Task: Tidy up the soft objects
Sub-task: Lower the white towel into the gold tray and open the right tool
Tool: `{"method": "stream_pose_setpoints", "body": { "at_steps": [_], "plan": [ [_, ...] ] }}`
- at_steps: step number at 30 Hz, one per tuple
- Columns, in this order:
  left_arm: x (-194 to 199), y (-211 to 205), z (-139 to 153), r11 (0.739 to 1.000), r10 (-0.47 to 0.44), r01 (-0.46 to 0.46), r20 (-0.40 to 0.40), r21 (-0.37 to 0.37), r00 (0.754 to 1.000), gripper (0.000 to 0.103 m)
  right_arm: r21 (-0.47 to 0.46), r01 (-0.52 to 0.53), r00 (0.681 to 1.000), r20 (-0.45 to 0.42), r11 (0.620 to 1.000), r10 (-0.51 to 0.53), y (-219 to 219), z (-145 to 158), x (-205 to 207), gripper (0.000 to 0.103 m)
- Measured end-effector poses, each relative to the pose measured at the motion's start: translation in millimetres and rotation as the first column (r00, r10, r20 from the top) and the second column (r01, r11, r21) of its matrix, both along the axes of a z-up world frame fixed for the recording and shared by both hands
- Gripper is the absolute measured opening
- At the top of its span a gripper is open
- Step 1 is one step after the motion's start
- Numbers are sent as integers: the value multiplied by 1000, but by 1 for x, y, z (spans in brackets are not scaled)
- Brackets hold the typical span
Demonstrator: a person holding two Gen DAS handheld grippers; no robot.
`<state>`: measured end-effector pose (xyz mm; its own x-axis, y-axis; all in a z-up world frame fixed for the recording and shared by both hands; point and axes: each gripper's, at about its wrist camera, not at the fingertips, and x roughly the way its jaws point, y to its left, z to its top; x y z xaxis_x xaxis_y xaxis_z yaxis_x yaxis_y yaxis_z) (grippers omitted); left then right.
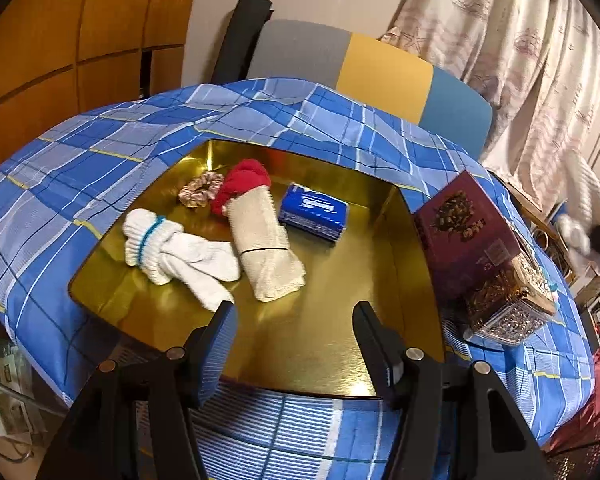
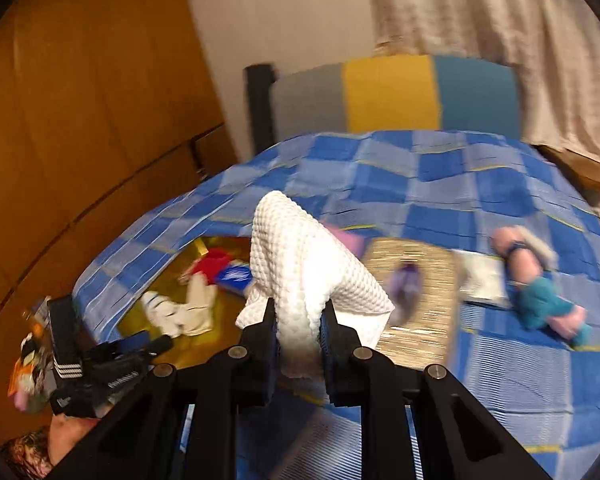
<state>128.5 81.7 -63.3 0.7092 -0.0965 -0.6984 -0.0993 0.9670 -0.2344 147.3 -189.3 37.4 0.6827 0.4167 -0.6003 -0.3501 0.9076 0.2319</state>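
While the left fingers (image 1: 294, 322) gape (empty), right fingers (image 2: 300, 322) pinch the white cloth (image 2: 308, 276).

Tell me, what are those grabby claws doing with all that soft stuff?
Someone is tidying soft things into a gold tray on a blue checked cloth. The right gripper is pinching a white waffle towel and holding it up. The left gripper is open and empty above the tray, which holds white gloves, a beige rolled cloth, a scrunchie and a blue tissue pack.
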Motion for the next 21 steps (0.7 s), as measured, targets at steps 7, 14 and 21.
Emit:
{"method": "stream_pose_setpoints", "body": {
  "at_steps": [7, 14, 21],
  "plan": [
    [2, 25, 3, 996, 80, -80, -5, -30, 997, 60, -76, -126, 991, -52, 989, 123, 92, -27, 30, 19],
    [3, 46, 5, 989, 136, -136, -12, -57, 991, 61, -163, -181, 979, -122, 970, 162, 146, -59, 63, 19],
    [4, 54, 2, 984, 156, -158, -25, -87, 987, 60, -240, -166, 973, -195, 957, 120, 169, -98, 86, 37]
  ]
}}
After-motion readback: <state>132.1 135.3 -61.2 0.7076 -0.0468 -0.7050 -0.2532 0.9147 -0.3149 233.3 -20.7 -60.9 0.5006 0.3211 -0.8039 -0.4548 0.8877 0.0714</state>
